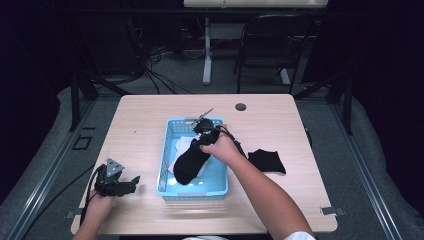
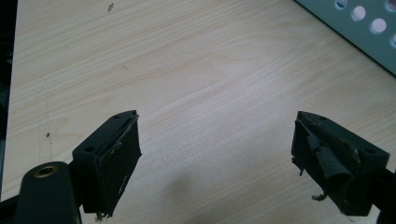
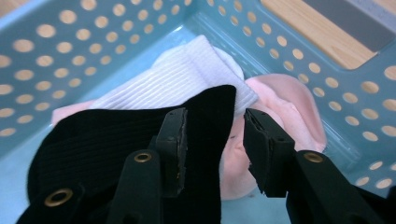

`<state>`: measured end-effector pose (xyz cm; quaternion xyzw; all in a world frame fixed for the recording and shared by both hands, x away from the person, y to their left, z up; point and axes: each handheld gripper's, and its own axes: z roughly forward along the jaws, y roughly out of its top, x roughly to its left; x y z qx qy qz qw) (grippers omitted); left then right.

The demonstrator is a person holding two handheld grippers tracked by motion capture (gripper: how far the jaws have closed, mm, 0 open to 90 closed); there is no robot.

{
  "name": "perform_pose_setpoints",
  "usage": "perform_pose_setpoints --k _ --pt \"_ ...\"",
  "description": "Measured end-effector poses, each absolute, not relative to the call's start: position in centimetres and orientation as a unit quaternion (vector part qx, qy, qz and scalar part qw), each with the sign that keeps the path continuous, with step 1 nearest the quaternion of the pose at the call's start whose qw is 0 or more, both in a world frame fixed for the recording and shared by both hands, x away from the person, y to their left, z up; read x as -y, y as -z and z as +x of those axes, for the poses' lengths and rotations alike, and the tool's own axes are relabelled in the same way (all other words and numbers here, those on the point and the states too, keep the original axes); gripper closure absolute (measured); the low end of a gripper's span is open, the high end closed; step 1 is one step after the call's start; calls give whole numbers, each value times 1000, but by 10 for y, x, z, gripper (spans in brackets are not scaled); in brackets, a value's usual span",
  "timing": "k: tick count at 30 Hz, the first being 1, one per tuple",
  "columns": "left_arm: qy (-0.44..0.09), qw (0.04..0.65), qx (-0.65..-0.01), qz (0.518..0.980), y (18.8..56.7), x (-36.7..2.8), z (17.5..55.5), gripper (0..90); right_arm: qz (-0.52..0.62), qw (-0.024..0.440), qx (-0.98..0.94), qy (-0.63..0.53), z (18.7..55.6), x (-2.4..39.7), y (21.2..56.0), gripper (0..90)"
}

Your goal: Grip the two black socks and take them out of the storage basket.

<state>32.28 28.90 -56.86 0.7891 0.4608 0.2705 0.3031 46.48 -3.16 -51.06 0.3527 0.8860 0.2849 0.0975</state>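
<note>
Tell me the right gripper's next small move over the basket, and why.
Probably lower a little and close. The right gripper stands open with the black sock's edge between its jaws, pads not yet pressing, in the basket above the white sock and pink sock.

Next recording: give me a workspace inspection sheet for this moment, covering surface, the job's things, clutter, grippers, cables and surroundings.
Surface: light wooden table, with a round grommet hole near the far edge.
Job's things: blue perforated basket holding a black sock on top of a white sock and a pink sock; another black sock lies on the table right of the basket.
Clutter: nothing seen.
Grippers: left gripper open, over bare table left of the basket; right gripper inside the basket, jaws apart with the black sock's edge between them, not pinched.
Cables: a black cable trails from the right gripper; loose cables on the floor behind the table.
Surroundings: dark room, black chair, white table leg.
</note>
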Motion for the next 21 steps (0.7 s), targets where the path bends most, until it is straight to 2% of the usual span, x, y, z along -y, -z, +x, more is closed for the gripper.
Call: perform_pose_setpoints --k 10,15,19,21 --pt "-270 305 -462 788 568 -289 323 155 386 79 -882 -259 476 34 521 581" --pt "-271 304 -462 788 568 -289 322 155 392 51 -882 -256 476 35 524 662" --pt "-270 304 -462 788 569 -288 323 155 389 48 -886 -249 475 33 526 722" --pt "-270 305 -462 788 568 -289 322 155 386 39 -889 -242 474 32 525 801"
